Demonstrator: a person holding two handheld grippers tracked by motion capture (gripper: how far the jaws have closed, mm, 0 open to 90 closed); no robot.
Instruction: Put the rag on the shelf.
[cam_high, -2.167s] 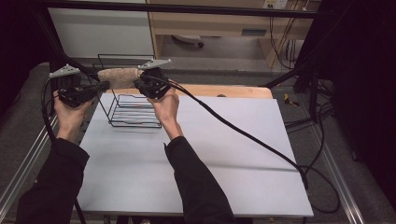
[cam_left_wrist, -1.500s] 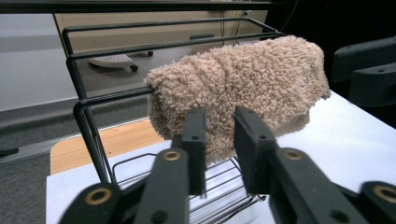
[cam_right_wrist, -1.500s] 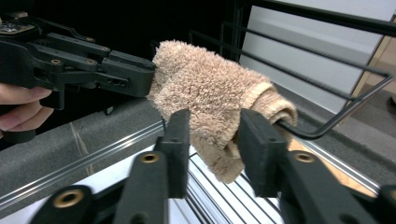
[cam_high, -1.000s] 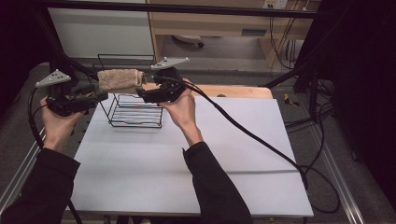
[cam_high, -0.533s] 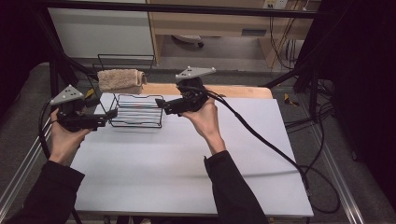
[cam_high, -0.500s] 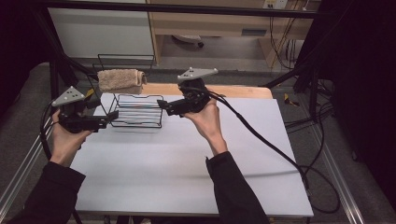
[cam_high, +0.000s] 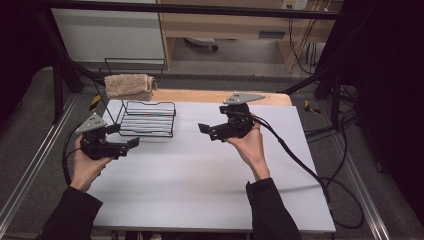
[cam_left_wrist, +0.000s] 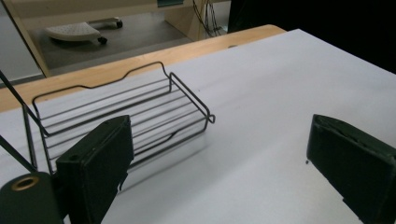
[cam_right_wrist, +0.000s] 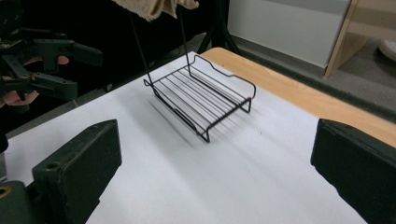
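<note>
With the beige towel (cam_high: 129, 85) hanging over the top bar of the black wire rack (cam_high: 148, 119) at the surface's (cam_high: 210, 170) far left, both the left tool (cam_high: 131, 144) and right tool (cam_high: 202, 131), jaws just opened and empty, are hovering apart from it, suggesting the hanging is finished.

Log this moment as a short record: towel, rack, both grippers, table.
towel: rolled, draped over the top bar of the rack, touched by neither gripper
rack: black wire, standing at the far left of the table, its shelf bare
left gripper: jaws just opened, nothing between them, near the rack's front left corner
right gripper: jaws just opened, nothing between them, right of the rack and apart from it
table: white top, wooden strip along the far edge
</note>
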